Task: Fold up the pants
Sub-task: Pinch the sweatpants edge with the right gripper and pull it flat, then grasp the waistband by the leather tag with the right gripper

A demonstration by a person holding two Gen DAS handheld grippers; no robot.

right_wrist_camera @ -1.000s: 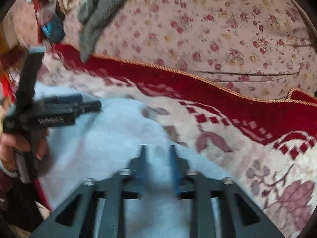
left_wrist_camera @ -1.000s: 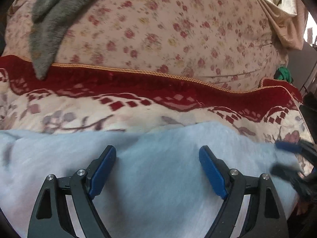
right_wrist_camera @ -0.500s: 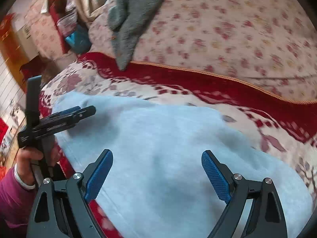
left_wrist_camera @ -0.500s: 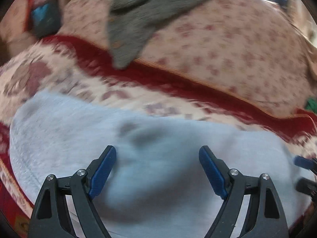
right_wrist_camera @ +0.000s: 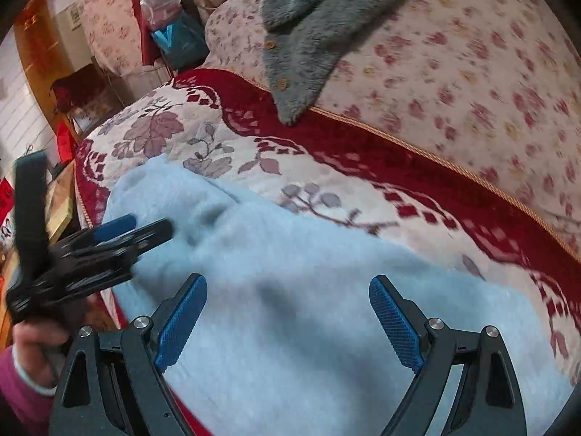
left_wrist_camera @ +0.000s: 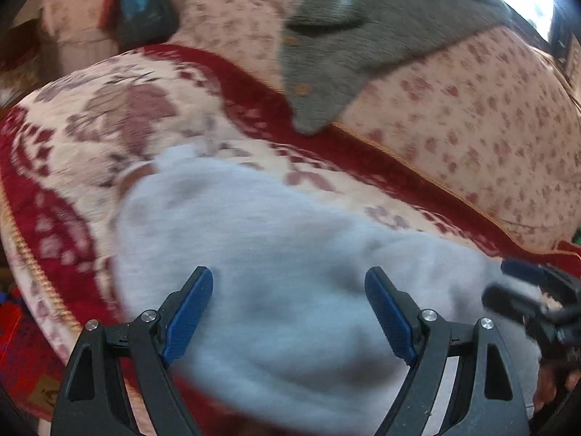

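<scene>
The light blue fleece pants (left_wrist_camera: 283,276) lie spread on a red and cream floral bedspread (left_wrist_camera: 109,123), and they also show in the right wrist view (right_wrist_camera: 326,312). My left gripper (left_wrist_camera: 288,312) is open and empty just above the pants' middle. My right gripper (right_wrist_camera: 288,319) is open and empty above the pants too. The left gripper shows at the left edge of the right wrist view (right_wrist_camera: 120,232), over the pants' left end. The right gripper shows at the right edge of the left wrist view (left_wrist_camera: 523,287).
A grey fleece garment (right_wrist_camera: 319,36) hangs over a floral cushion (right_wrist_camera: 472,72) behind the bedspread. The bed's edge (right_wrist_camera: 83,196) drops off on the left, with bags and furniture (right_wrist_camera: 174,32) beyond it.
My right gripper has opened and let go of the pants. Both grippers have swung to the left along the pants, so the left end and bed edge now show.
</scene>
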